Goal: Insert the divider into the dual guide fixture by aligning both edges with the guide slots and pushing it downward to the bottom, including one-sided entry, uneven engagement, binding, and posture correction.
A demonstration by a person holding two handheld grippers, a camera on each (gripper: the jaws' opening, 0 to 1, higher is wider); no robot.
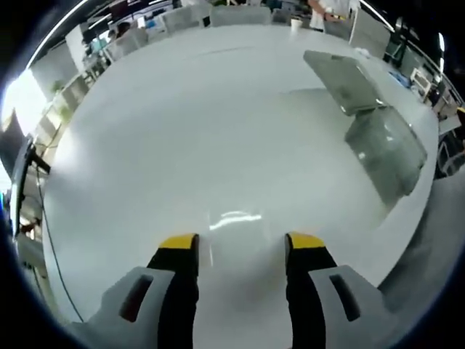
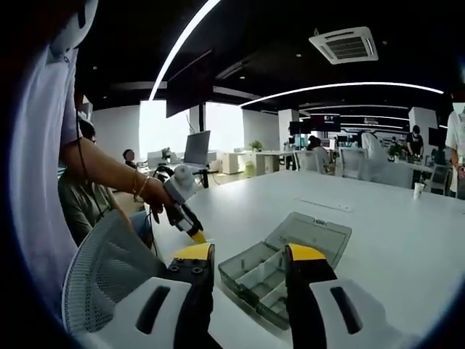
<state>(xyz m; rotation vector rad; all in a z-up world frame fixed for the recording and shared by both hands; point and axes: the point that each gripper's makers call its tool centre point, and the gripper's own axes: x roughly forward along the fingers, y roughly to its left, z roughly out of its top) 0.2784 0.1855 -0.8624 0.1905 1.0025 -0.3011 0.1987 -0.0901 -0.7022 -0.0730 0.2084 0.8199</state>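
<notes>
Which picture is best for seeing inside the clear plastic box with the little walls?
The right gripper view. There the clear plastic box lies open right beyond the jaws, so its inner walls show. In the left gripper view the box sits off at the table edge, blurry.

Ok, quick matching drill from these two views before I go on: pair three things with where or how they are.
Things:
1. clear box
2. left gripper
3. paper cup

States:
A. jaws apart over bare white table
B. lid open, dividers inside
C. standing at the table's far side

Pairs: 1-B, 2-A, 3-C
</notes>
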